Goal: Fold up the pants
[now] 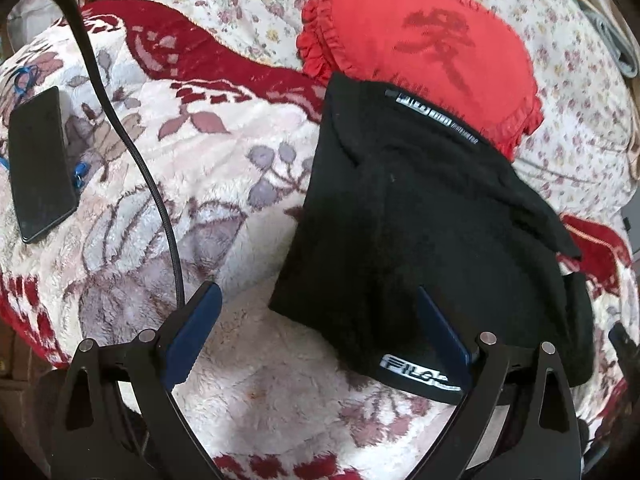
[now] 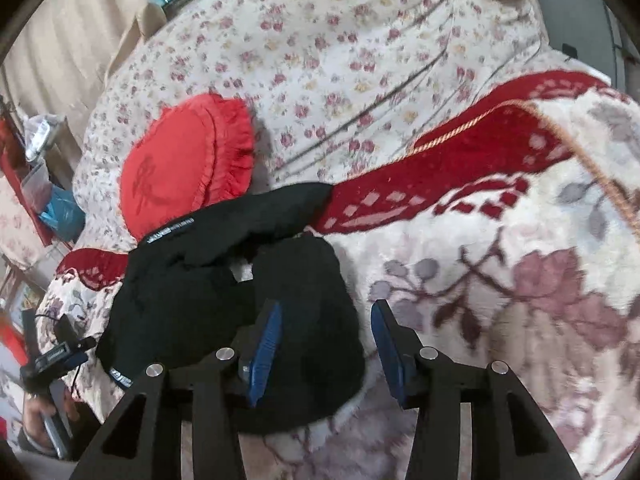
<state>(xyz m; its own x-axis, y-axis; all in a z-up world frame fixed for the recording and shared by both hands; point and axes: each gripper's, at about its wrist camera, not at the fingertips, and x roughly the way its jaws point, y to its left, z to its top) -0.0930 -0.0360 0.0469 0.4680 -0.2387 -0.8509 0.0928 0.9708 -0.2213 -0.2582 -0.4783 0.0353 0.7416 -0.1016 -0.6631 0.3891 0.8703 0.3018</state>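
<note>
Black pants [image 1: 420, 220] lie in a folded bundle on a fleece floral blanket [image 1: 200, 200], their far edge resting on a red cushion [image 1: 420, 44]. White logo strips show on the fabric. My left gripper [image 1: 320, 304] is open just above the near left corner of the bundle, its right finger over the cloth. In the right wrist view the pants [image 2: 224, 292] lie left of centre. My right gripper [image 2: 326, 312] is open over the bundle's right edge, with its left finger above the cloth and its right finger over the blanket [image 2: 500, 280].
A black phone [image 1: 38, 164] lies on the blanket at the left, and a black cable [image 1: 132, 152] runs past it to my left gripper. A flowered bedsheet [image 2: 340, 48] covers the bed beyond. The left gripper and the hand holding it [image 2: 52, 364] show at the bed's left edge.
</note>
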